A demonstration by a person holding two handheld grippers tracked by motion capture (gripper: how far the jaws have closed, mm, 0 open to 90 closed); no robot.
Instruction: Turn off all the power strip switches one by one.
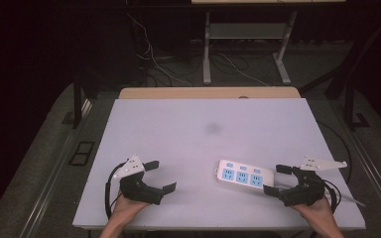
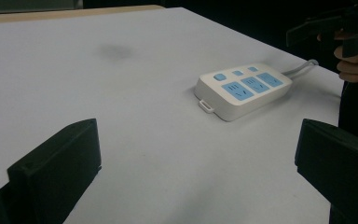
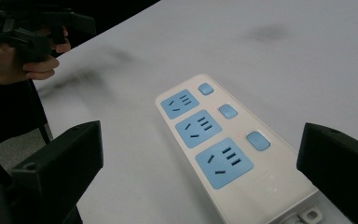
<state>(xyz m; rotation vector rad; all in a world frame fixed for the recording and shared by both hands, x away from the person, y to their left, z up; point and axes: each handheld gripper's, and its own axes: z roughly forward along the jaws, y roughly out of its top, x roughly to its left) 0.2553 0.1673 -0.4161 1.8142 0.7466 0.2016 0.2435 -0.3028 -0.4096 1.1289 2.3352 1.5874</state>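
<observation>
Right gripper [image 1: 276, 179] low at the near right, jaws spread around the power strip's [image 1: 242, 177] cord end, left gripper [image 1: 159, 176] spread, near left, empty

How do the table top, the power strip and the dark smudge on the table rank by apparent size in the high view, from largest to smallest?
1. table top, by far the largest.
2. power strip, white with three blue sockets.
3. dark smudge, the smallest, though its faint edges make its extent unsure.
</observation>
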